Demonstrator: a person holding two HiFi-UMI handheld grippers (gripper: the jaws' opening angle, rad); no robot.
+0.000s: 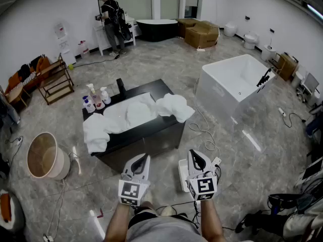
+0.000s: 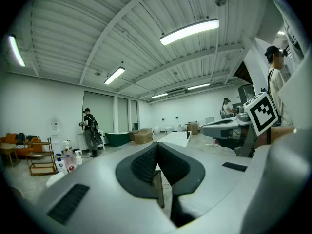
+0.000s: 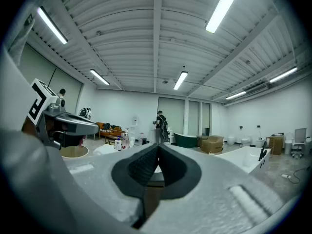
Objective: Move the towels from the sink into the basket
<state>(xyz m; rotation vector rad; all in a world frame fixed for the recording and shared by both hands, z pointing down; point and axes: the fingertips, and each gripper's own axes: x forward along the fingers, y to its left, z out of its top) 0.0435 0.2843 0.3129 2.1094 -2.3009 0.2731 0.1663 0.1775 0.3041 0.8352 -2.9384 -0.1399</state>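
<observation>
Seemingly not yet begun — left tongs [image 1: 146,157] and right tongs [image 1: 192,153] are clenched, empty; next they must open and reach the towels [image 1: 128,114].

A black rectangular table [image 1: 151,135] stands mid-floor, with white cloth towels [image 1: 174,106] heaped across its top and hanging over its left front and right back corners. Small plastic pump bottles [image 1: 95,99] stand on its left back corner. A round tan basket [image 1: 61,165] sits on the floor to its left, and a white rectangular bathtub [image 1: 228,62] stands to its right, further back.
</observation>
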